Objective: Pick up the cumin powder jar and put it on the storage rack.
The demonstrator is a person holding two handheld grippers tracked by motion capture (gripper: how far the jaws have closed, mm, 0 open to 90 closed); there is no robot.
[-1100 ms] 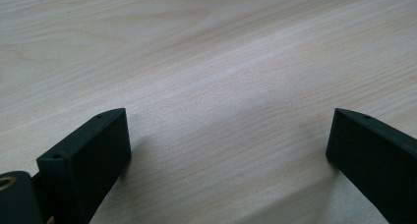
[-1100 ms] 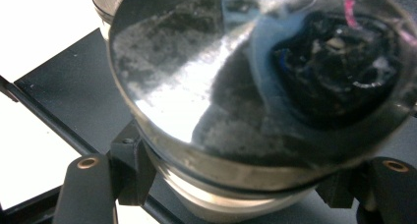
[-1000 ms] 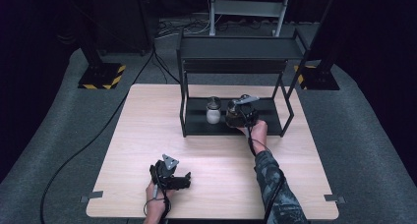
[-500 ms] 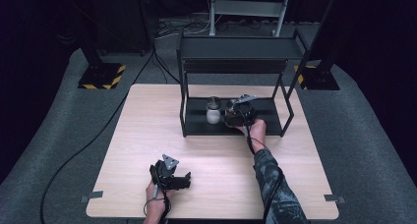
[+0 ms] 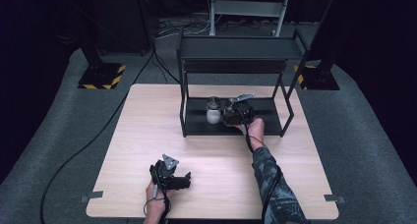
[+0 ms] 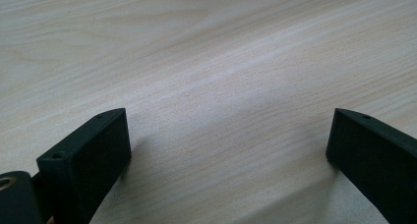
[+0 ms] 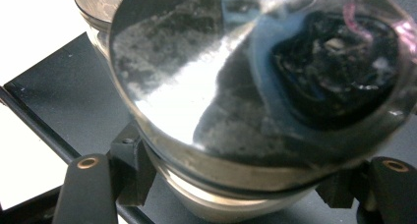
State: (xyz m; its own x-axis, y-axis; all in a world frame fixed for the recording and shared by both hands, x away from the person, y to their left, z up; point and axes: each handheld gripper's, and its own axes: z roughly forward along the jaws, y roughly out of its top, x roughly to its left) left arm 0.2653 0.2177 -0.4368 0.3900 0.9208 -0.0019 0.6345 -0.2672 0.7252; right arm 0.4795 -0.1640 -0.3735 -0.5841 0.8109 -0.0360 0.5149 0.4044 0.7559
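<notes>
The right claw (image 5: 231, 114) is clamped on a small jar (image 7: 255, 86), its jaws pressing either side just below the shiny lid. The jar sits on the lower shelf of the black rack (image 5: 265, 126), beside a white-filled jar (image 5: 213, 111). The left claw (image 5: 183, 181) rests wide open and empty on the tabletop (image 5: 147, 130).

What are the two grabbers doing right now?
Left gripper: open, holding nothing, over the table.
Right gripper: closed on a shiny-lidded jar.
</notes>
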